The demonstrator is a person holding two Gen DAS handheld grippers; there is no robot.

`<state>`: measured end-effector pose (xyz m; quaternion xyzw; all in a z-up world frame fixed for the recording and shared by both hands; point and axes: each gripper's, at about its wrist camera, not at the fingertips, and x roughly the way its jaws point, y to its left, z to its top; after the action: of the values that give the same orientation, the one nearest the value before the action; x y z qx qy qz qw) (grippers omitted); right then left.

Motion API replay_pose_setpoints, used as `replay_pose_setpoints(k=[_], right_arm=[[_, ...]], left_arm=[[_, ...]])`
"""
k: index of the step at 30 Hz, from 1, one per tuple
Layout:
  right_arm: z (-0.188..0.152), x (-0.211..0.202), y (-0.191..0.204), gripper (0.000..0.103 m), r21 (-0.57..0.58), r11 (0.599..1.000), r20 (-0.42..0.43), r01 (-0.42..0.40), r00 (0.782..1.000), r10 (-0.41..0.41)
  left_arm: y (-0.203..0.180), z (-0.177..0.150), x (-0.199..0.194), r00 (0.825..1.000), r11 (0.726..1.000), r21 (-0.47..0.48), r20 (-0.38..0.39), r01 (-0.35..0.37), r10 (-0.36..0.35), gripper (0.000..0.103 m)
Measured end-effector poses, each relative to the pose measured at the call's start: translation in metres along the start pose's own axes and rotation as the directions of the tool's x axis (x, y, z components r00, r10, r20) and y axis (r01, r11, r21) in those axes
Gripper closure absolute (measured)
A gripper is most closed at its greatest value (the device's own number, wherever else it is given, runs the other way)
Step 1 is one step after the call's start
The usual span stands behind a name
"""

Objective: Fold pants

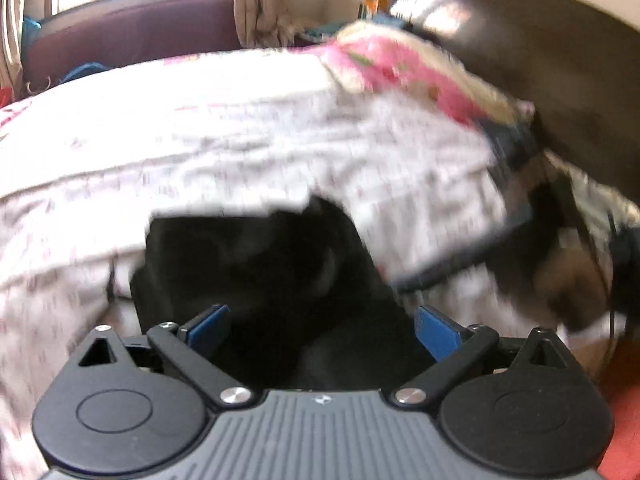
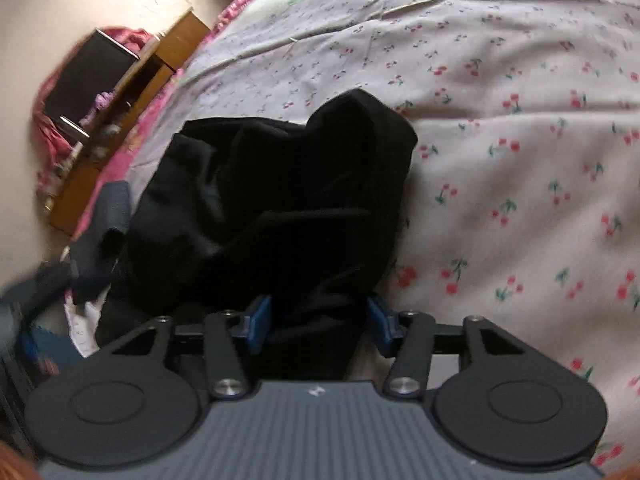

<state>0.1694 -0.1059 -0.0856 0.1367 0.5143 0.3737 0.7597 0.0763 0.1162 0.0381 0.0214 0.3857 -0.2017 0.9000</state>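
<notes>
Black pants [image 2: 272, 200] lie in a crumpled heap on a bed with a cherry-print sheet [image 2: 520, 160]. In the left wrist view the pants [image 1: 260, 264] fill the space between and beyond the blue pads. My left gripper [image 1: 320, 330] is open wide with black cloth lying between its jaws. My right gripper [image 2: 318, 320] is also open, its blue pads [image 2: 258, 320] standing on either side of a fold of the pants. The other gripper [image 2: 100, 236] shows at the pile's left edge in the right wrist view. The left view is motion-blurred.
A pink floral pillow [image 1: 400, 72] and a dark headboard [image 1: 540, 60] stand at the far right of the bed. A purple sofa [image 1: 132, 32] sits under the window. A wooden cabinet [image 2: 132, 116] stands on the floor beside the bed.
</notes>
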Motion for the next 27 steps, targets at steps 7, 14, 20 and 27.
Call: replay_pose_setpoints(k=[7,14,20,27], right_arm=[[-0.017,-0.007,0.021,0.083,-0.110,0.993,0.045,-0.051,0.997,0.056],[-0.022,-0.005,0.033,0.080,-0.239,0.971,0.072,-0.021,0.997,0.039],[-0.029,-0.006,0.017,0.079,-0.154,0.985,0.076,-0.072,0.994,0.084],[-0.053,-0.013,0.034,0.080,-0.142,0.989,0.050,-0.043,0.997,0.051]], left_arm=[[0.021,0.071,0.105,0.982,0.991,0.083,-0.164,0.103,-0.089,0.000],[-0.015,0.081,0.178,0.874,0.931,0.215,-0.455,0.296,-0.172,0.014],[-0.013,0.082,0.190,0.882,0.954,0.187,-0.453,0.234,-0.128,0.061],[0.036,0.090,0.172,0.956,0.996,-0.036,-0.280,0.085,-0.091,0.086]])
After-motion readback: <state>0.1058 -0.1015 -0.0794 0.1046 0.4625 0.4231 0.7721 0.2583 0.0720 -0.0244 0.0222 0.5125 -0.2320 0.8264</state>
